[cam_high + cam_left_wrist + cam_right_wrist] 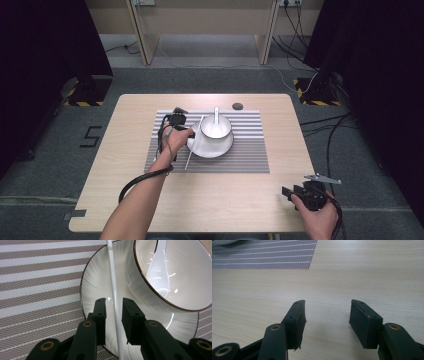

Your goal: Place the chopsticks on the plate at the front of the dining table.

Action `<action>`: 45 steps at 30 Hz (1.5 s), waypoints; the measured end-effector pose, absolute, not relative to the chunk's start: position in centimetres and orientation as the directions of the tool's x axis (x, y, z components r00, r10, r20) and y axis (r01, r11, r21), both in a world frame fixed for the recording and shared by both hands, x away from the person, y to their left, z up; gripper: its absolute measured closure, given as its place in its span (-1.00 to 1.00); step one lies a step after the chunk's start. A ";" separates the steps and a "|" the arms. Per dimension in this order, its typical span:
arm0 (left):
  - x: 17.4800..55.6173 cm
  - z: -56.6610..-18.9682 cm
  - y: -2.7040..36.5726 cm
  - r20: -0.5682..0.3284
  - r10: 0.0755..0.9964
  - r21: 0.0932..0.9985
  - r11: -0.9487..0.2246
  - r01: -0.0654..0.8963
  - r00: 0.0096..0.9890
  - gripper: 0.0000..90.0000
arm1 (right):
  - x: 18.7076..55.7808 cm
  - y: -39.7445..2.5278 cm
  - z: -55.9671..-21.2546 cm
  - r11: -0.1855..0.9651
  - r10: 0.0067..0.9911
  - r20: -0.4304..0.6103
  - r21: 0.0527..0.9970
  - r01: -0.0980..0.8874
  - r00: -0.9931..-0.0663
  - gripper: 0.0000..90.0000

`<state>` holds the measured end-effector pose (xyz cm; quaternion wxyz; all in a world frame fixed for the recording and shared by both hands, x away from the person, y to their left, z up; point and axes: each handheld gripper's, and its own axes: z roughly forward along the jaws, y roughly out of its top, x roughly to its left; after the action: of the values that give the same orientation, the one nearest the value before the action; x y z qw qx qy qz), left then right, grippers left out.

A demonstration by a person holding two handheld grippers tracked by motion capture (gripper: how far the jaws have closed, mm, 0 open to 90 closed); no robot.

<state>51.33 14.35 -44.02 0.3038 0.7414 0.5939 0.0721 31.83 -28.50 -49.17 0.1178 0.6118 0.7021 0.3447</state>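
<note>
In the high view, the left gripper [189,134] sits over the striped placemat [250,150], its tip at the near-left rim of the white plate [210,148]. A white chopstick [194,142] runs past that tip, leaning on the plate's left edge with its lower end down on the mat. On the plate, just right of the gripper, stands the white bowl [216,129] with a white spoon [216,120] resting inside. The right gripper [287,192] rests well apart from all this, at the near right corner of the wooden table [125,190], held in the person's hand.

In the left gripper view, the left gripper [114,312] has its jaws partly open, one on either side of the chopstick [113,285]. A narrow gap shows on each side, so the pads stand close to the stick without pressing it. The stick runs straight ahead from between the jaws, across the plate [100,280]. The bowl [180,290] lies ahead and to the right of the jaws, with the spoon [157,270] lying in it. The placemat [37,290] spreads out to the left.

In the right gripper view, the right gripper [327,322] has its jaws spread wide with nothing between them, bare table [362,270] beneath. The placemat's [262,255] corner lies ahead to the left.
</note>
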 end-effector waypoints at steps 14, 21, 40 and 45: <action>47.0 -43.6 17.3 -0.223 0.890 0.499 -0.247 0.831 0.399 0.53 | 31.7 -28.4 -49.0 0.012 0.941 0.255 0.631 0.775 -0.222 0.04; 44.2 -43.2 17.9 -0.276 0.852 0.487 -0.276 0.829 0.446 0.44 | 31.7 -28.2 -48.9 0.020 0.941 0.251 0.631 0.776 -0.227 0.04; 43.6 -45.4 15.5 -0.308 0.837 0.410 -0.311 0.857 0.451 0.36 | 31.6 -28.2 -48.9 0.013 0.941 0.255 0.631 0.775 -0.223 0.04; 43.7 -45.5 14.8 -0.311 0.835 0.407 -0.314 0.858 0.454 0.36 | 31.6 -28.2 -48.9 0.016 0.941 0.253 0.632 0.775 -0.226 0.04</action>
<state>43.69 14.80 -45.53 0.2649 0.8104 0.5221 -0.0215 31.63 -28.17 -48.91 0.1202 0.6105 0.7025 0.3454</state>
